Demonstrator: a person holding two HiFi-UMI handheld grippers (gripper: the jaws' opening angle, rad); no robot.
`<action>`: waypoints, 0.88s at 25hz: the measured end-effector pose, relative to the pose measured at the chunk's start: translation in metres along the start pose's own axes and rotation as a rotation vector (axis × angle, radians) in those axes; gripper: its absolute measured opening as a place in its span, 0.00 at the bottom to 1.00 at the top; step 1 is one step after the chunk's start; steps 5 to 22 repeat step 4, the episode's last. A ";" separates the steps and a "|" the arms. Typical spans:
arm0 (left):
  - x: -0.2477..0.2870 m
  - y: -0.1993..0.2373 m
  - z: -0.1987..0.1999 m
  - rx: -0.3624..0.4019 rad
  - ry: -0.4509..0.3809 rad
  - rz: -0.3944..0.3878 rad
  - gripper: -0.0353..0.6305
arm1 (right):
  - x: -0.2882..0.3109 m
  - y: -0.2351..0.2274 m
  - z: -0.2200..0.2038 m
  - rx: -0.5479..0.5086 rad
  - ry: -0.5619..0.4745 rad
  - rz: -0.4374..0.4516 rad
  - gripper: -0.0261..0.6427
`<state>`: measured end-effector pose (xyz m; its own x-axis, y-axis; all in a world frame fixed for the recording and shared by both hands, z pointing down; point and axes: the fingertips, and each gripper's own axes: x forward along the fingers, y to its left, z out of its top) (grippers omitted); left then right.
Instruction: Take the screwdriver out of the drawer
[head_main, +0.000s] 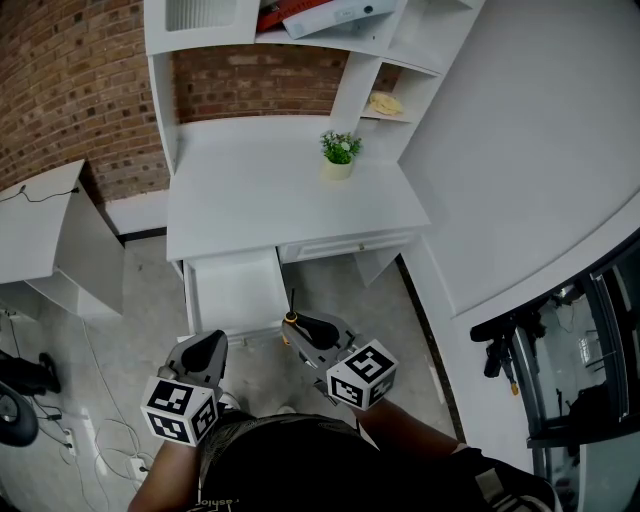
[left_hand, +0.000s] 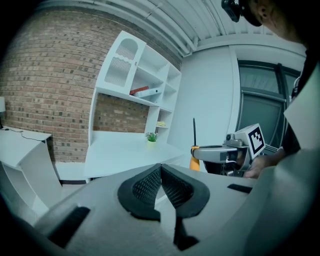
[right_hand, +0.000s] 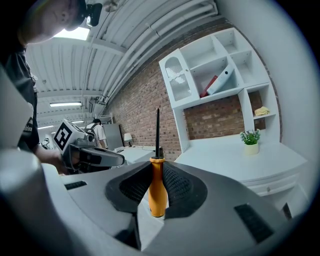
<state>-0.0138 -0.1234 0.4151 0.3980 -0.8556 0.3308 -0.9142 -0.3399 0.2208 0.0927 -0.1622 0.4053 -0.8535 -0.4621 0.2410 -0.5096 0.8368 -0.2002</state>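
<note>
The screwdriver (right_hand: 157, 187) has an orange handle and a thin black shaft that points straight up. My right gripper (right_hand: 156, 186) is shut on its handle. In the head view that right gripper (head_main: 300, 328) hangs just in front of the open white drawer (head_main: 237, 291), with the screwdriver (head_main: 291, 316) at its tip. The drawer shows a bare white inside. My left gripper (head_main: 204, 348) hovers beside the drawer's front edge, shut with nothing held; its pads (left_hand: 161, 182) meet. From the left gripper view the screwdriver (left_hand: 194, 152) stands upright in the other gripper.
A white desk (head_main: 260, 190) carries a small potted plant (head_main: 339, 153). White shelves (head_main: 350, 30) above hold a binder and a red book. A second drawer (head_main: 345, 244) stays closed. A low white table (head_main: 40, 240) stands left. Cables (head_main: 110, 440) lie on the floor.
</note>
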 end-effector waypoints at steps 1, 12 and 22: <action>0.000 0.001 0.000 -0.001 0.000 0.000 0.08 | 0.001 0.000 0.000 0.000 0.000 0.000 0.15; 0.001 0.004 0.000 -0.002 0.001 0.000 0.08 | 0.004 0.000 0.000 0.000 0.001 -0.002 0.15; 0.001 0.004 0.000 -0.002 0.001 0.000 0.08 | 0.004 0.000 0.000 0.000 0.001 -0.002 0.15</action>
